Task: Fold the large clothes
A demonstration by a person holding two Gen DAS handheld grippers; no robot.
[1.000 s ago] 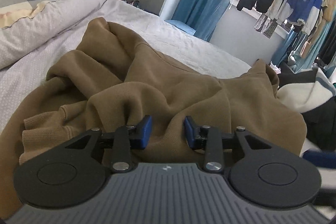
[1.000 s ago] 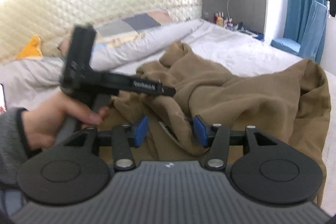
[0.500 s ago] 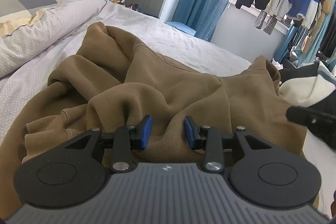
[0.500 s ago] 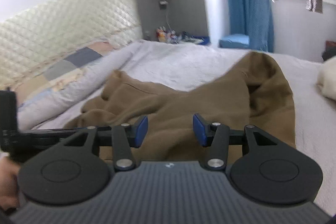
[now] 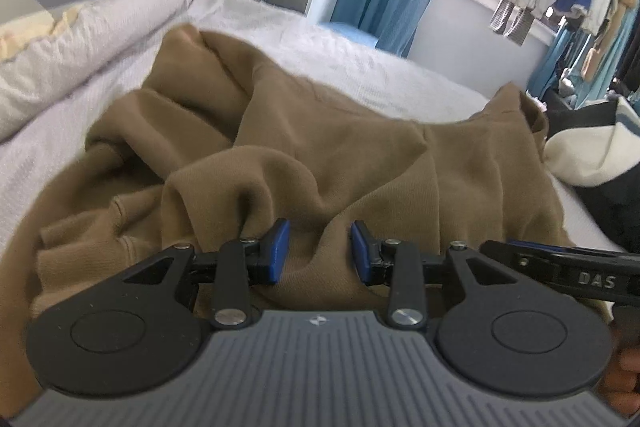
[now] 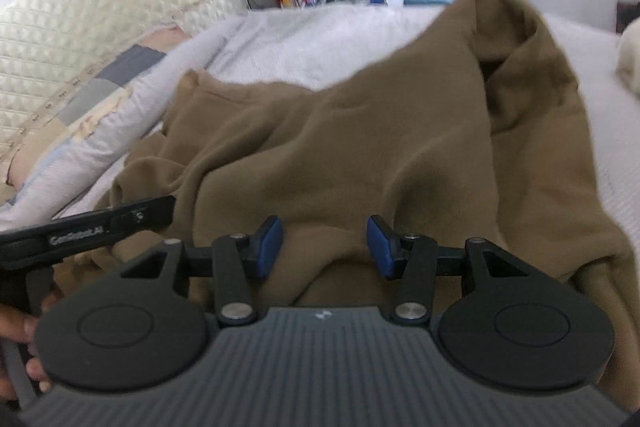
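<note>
Your brown sweatshirt (image 5: 320, 147) lies crumpled on the white bed (image 5: 360, 67). Your left gripper (image 5: 316, 251) and right gripper (image 6: 324, 247) both hover over its near folds, jaws partly apart, gripping nothing.

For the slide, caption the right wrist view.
Right gripper, open, above a crumpled brown fleece sweatshirt on a white bed.

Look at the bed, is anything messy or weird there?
Yes. The brown sweatshirt lies crumpled in lumpy folds on the bed instead of spread flat, with one part bunched up high at the far right. Nothing looks torn or spilled.
</note>
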